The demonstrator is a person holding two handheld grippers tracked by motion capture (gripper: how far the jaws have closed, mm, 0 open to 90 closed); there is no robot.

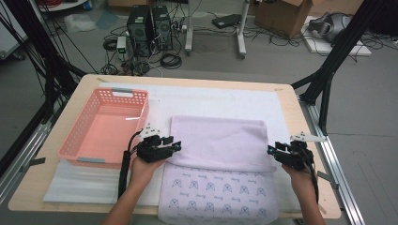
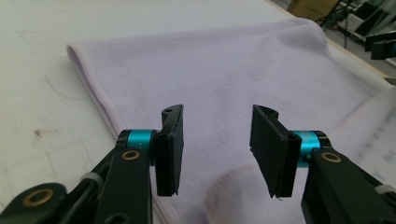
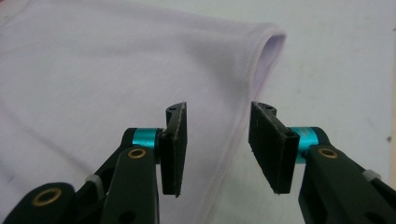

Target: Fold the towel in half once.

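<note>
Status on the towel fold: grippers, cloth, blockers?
Left gripper open, right gripper open, one at each side edge. Towel folded over once, flat. Pink basket alongside, not obstructing.

- A pale lilac towel (image 1: pixel 218 145) is lying folded across the middle of the frame, its upper layer doubled over a patterned lower layer that is reaching the bottom edge.
- The left gripper (image 1: pixel 177 146) is sitting at the towel's left edge, held by a hand (image 1: pixel 143 168) coming up from the bottom.
- The right gripper (image 1: pixel 271 150) is sitting at the towel's right edge, just below the fold.
- A pink basket (image 1: pixel 75 145) is standing on the left of the frame, just beside the left gripper.
- A white mat (image 1: pixel 211 98) is covering the wooden table (image 1: pixel 309 154).
</note>
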